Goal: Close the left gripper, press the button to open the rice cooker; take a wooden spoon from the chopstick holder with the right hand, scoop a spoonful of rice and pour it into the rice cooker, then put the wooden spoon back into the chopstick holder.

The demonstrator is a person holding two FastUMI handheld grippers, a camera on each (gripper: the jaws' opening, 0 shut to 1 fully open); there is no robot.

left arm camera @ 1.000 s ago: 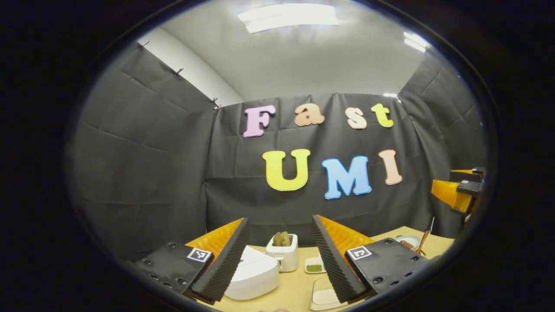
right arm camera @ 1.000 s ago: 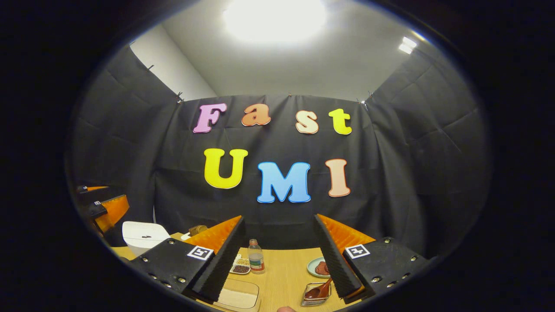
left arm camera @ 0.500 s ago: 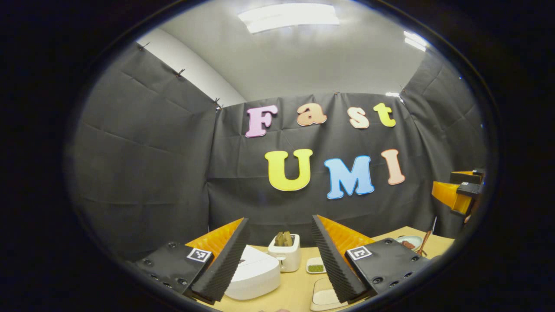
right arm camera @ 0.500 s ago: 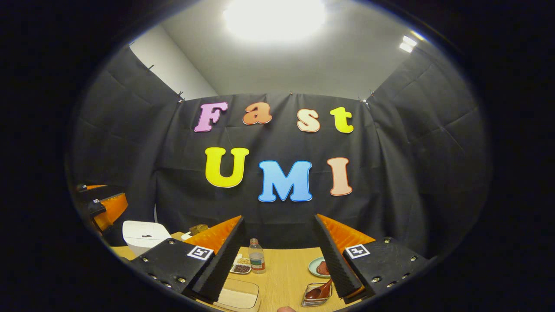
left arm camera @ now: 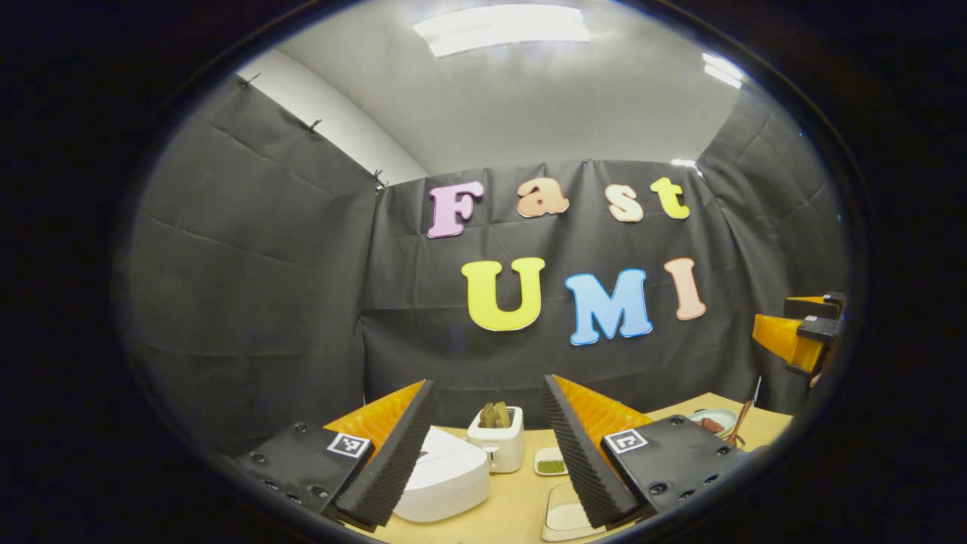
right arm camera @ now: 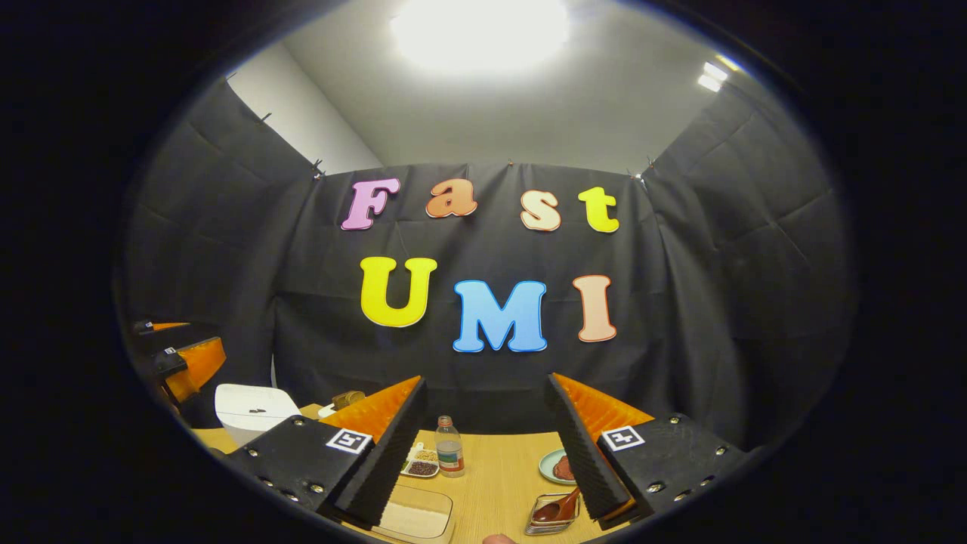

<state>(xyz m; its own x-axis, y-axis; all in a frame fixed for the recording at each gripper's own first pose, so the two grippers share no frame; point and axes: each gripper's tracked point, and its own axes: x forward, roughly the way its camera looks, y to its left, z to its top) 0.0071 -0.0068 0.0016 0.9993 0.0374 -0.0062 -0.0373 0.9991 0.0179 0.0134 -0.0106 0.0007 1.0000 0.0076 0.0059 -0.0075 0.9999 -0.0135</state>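
Orange-backed, both hand-held grippers gape wide with nothing between their fingers. In the left gripper view our left hand-held gripper (left arm camera: 483,446) hangs over the bench (left arm camera: 521,491), the white rice cooker (left arm camera: 442,476), lid down, just behind its left finger, a toaster (left arm camera: 495,442) beyond. In the right gripper view our right hand-held gripper (right arm camera: 483,446) hovers above the wooden spoon (right arm camera: 555,508) lying in a small clear tray (right arm camera: 532,525); a bottle (right arm camera: 449,448) stands farther back.
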